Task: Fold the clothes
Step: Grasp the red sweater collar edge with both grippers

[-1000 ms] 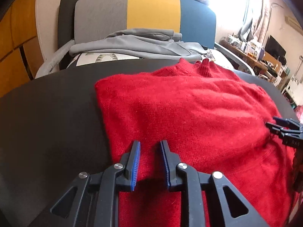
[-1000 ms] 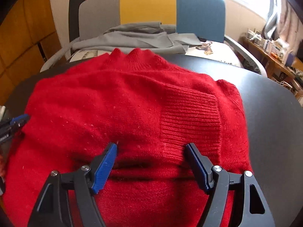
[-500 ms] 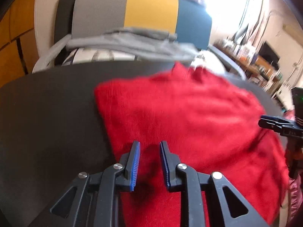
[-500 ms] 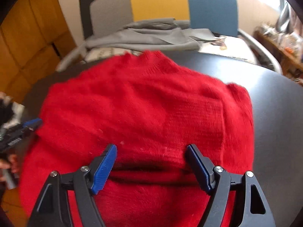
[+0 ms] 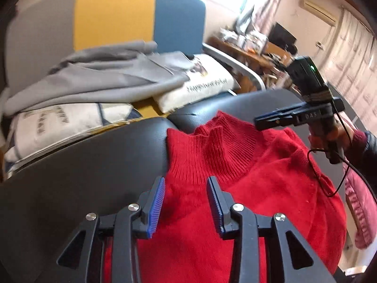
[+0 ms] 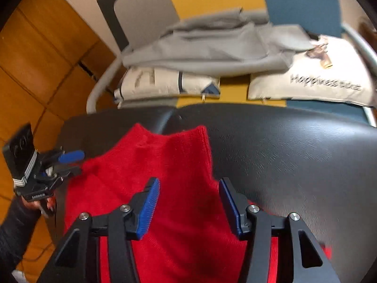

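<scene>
The white cushion [image 6: 311,80] on the seat bears dark handwritten lettering that starts "Happiness"; the word after it is too blurred to read. The other cushion [image 6: 165,81] carries grey print, unreadable. In the left wrist view the right claw [image 5: 266,121] shows "DAS" on its black body. The left claw [image 6: 70,162] has small white print on its mount, illegible.

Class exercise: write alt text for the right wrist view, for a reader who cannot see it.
A red sweater lies on a black padded surface, its collar pointing away. The right hand-held gripper is above it, jaws closing, gripping nothing. Beyond, a grey garment and printed cushions rest on a chair.
</scene>
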